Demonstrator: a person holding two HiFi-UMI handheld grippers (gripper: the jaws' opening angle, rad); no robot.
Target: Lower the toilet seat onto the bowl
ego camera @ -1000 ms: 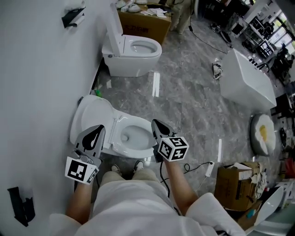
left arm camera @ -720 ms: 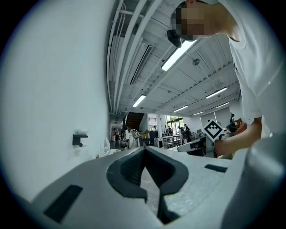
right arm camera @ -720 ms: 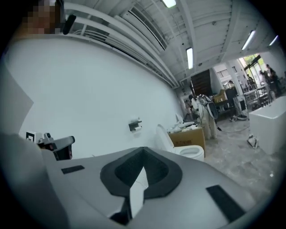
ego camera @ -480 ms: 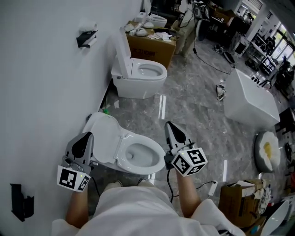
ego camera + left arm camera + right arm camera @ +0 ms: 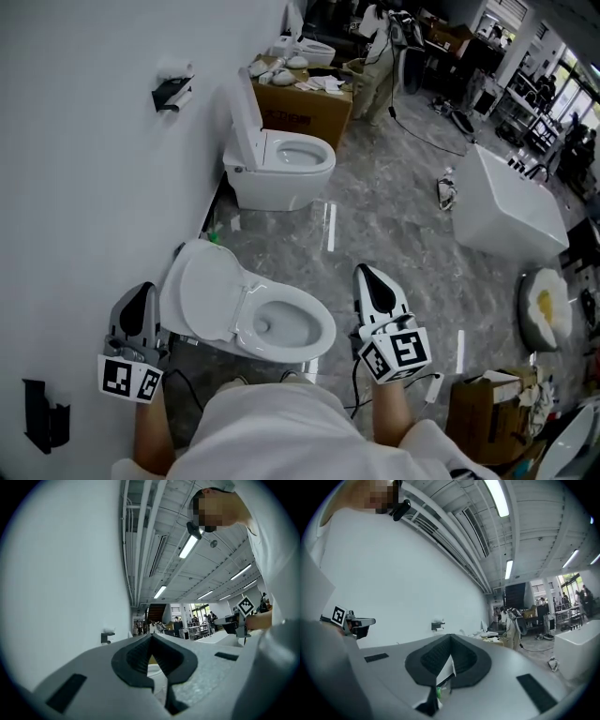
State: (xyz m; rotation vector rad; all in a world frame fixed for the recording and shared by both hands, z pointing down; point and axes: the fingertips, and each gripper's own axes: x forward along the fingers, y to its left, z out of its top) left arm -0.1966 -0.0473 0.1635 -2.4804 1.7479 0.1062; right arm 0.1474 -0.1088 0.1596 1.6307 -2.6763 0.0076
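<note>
White oval toilet seat panel (image 5: 202, 292) is up, tilted back toward the plain white wall (image 5: 84, 187). Can't tell from the head view whether it is the lid alone or lid plus seat ring. The white ceramic toilet bowl (image 5: 298, 336) below it is open, with water visible inside, and sits on the grey marbled floor (image 5: 394, 234) right in front of the person in white clothes (image 5: 272, 427).

Left tool (image 5: 141, 295) is beside the raised panel on the wall side, near it but not touching. Its jaws are pressed together with nothing between them. The left gripper view shows only the wall and the room past the tips.

Right tool (image 5: 367, 277) is off the bowl's right side, over the floor and apart from the rim. Its jaws are also pressed together and empty.

The toilet sits between the two tools.

Further along the wall there is a small green object (image 5: 214, 238) on the floor by the skirting. Beyond it is a second white toilet (image 5: 281, 164) with its lid raised, and then a brown cardboard box (image 5: 300, 101) with white items on top. A black paper holder (image 5: 171, 94) is on the wall above. A white rectangular tub (image 5: 506, 211) stands well apart to the right.
</note>
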